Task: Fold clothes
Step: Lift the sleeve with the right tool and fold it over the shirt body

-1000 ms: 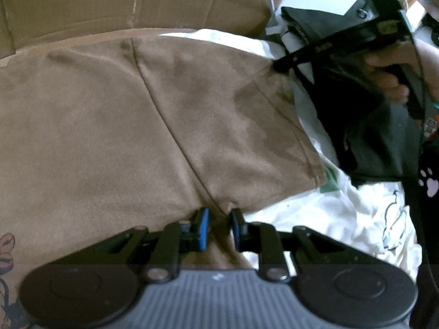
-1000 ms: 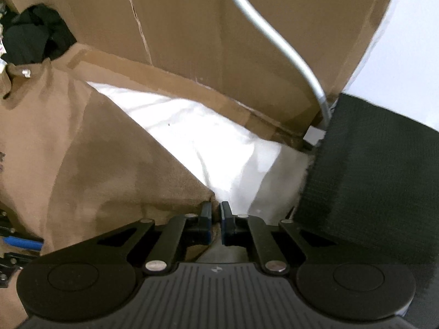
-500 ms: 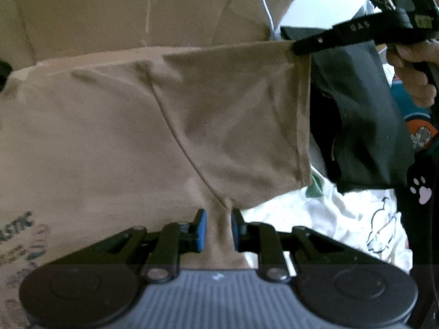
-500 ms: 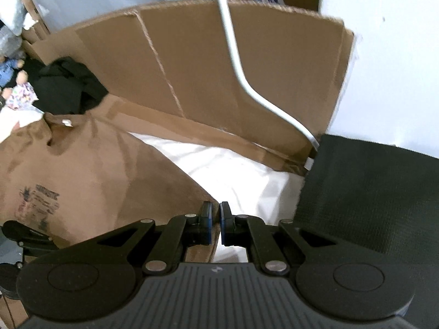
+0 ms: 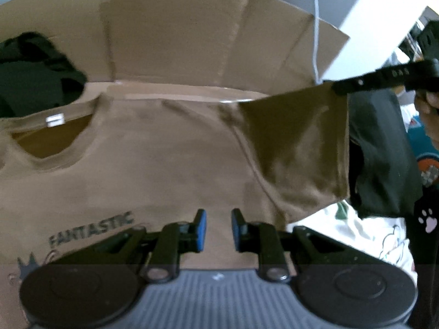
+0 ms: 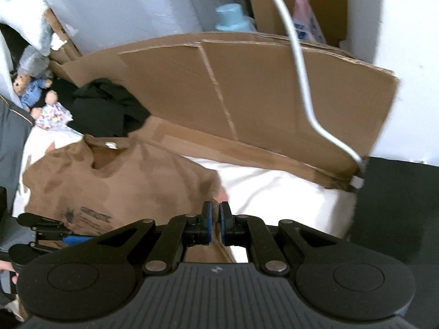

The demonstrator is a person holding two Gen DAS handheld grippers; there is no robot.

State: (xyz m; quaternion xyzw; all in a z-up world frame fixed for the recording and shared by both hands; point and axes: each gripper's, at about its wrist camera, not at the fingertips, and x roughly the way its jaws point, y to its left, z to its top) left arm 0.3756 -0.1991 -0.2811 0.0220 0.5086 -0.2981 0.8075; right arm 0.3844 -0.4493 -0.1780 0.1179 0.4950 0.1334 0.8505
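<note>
Both tools clamp the brown T-shirt [image 5: 170, 170], right tool [image 6: 215, 216] lifting its sleeve [image 5: 299, 148]; next, fold that sleeve inward across the chest

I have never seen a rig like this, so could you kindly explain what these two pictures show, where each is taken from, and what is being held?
No robot here: a person holds a hand tool in each hand, each ending in a two-finger claw with a camera that looks along its fingers.

The left camera's view shows the left claw with brown cloth between its blue pads, and the right claw coming in from the right, pinching the sleeve edge of a brown printed cotton T-shirt.

The right camera's view shows the right claw shut on that sleeve, and the left claw at the lower left.

The shirt is lifted over a white sheet, in front of a flattened brown cardboard box. A crumpled black garment lies behind it.
</note>
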